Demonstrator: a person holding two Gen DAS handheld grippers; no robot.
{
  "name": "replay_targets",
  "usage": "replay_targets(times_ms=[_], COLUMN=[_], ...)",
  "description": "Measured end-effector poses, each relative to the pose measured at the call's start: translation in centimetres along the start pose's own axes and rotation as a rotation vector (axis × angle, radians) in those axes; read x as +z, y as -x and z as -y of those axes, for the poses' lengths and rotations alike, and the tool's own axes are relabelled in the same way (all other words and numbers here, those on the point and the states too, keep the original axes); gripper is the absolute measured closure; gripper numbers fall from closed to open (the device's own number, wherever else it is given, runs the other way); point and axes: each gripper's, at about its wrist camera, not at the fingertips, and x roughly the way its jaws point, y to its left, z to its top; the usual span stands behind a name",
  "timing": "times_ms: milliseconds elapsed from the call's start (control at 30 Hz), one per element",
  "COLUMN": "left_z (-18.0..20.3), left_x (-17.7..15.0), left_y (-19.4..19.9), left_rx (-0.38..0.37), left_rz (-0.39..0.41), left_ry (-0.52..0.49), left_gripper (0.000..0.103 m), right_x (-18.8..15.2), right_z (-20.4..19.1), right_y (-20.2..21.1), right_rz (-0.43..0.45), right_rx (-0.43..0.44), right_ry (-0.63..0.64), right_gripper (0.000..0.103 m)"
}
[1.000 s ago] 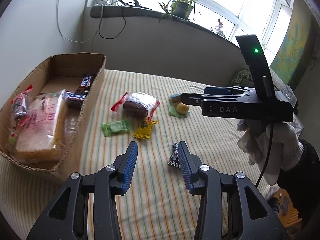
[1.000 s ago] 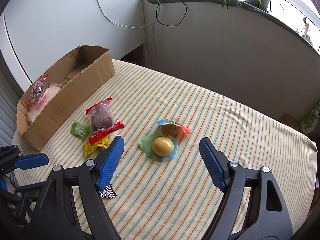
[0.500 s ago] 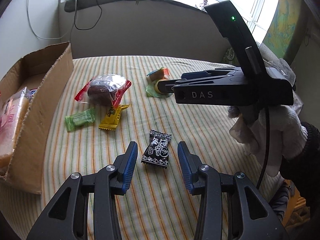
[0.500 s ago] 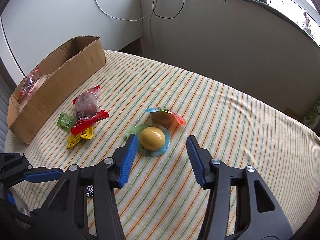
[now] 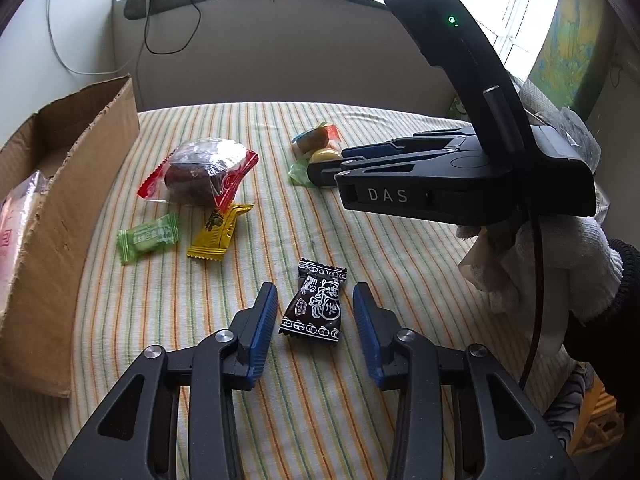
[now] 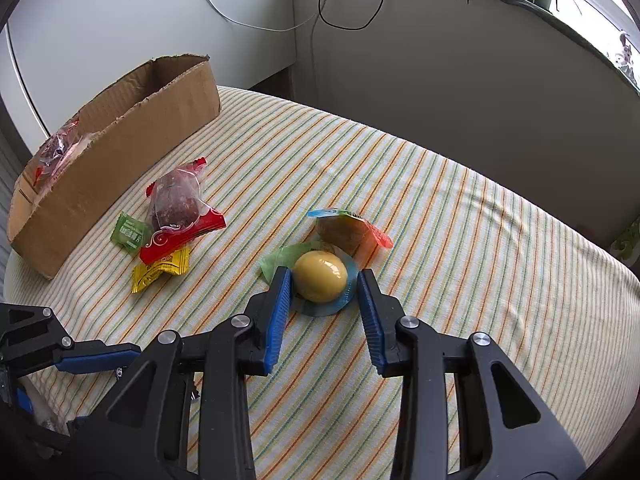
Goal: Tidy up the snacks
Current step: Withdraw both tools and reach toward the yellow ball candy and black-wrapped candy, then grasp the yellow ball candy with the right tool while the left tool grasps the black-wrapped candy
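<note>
Left gripper (image 5: pixel 314 318) released, straddling black printed candy wrapper (image 5: pixel 315 305) on striped tabletop (image 5: pixel 280 408), seen in left view only, right gripper (image 6: pixel 322 286) released around yellow jelly cup (image 6: pixel 320 276), touch unclear, brown cardboard box (image 6: pixel 120 152) well apart at left.

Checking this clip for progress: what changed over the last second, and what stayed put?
Both grippers advanced and closed in. The left gripper swung from the cardboard box side to bracket the black candy, still open. The right gripper narrowed around the yellow jelly cup, not yet clamped. Nothing was grasped or released. The red-wrapped cake, green candy and yellow candy stayed put.
</note>
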Motion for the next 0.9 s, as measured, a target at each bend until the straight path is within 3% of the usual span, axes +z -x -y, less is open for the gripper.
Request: replay_targets(times_ms=[67,633,667,700,867,900], left_z=[0.0,-0.7,-0.6,-0.6,-0.9,-1.0], left_x=[0.0,-0.6,-0.8,-0.8,-1.1,-1.1], left_y=[-0.1,1.4,1.5,1.5,1.4,1.2], left_rx=[0.003,0.003,0.003,0.005,0.02,0.012], left_rz=[0.001,0.032,0.032,0.032,0.025,0.015], left_ry=[-0.001,0.018,0.018,0.018,0.009,0.014], left_gripper=[0.077,0.078,0.082,0.097,0.097,0.09], right_x=[0.0,-1.1,-1.2,-1.3,-1.4,-1.4], right_z=[0.0,-0.4,-0.4,-0.5,-0.8,-0.8], right_y=[0.1,2.2,2.4,2.5,2.6,2.7], right_rz=[0.001,0.041,0.044,0.047,0.043,0.044], right_rx=[0.005,0.022,0.023,0.022,0.012,0.011], right_ry=[-0.002,0.003,0.003,0.005,0.021,0.021], right_gripper=[0.068,0.069,0.069,0.069,0.069,0.069])
